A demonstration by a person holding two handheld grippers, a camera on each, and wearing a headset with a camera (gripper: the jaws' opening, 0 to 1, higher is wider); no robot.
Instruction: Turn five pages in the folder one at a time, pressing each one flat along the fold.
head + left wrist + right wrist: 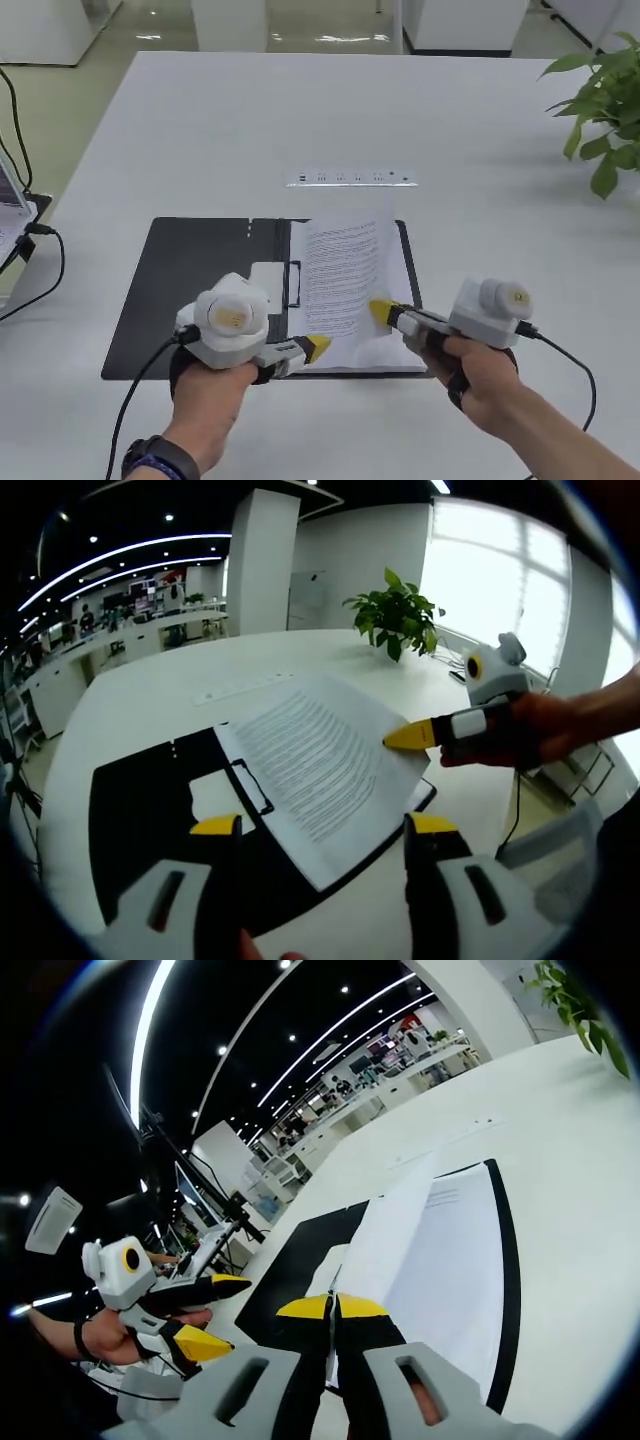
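Head view: the open folder (190, 290) lies flat on the tabletop (300, 120), its fold (283, 262) running away from me. The lifted page (345, 275) has its long axis parallel to that fold, top edge far.

Left gripper view: my left tool (322, 825) hangs wide open and empty over the folder's near edge.

Right gripper view: my right tool (332, 1307) is closed on the page's near edge. I should swing it leftward over the fold, one sheet only, then press along the fold.

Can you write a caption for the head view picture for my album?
The right gripper holds a printed page above the open black folder while the left gripper hovers open.
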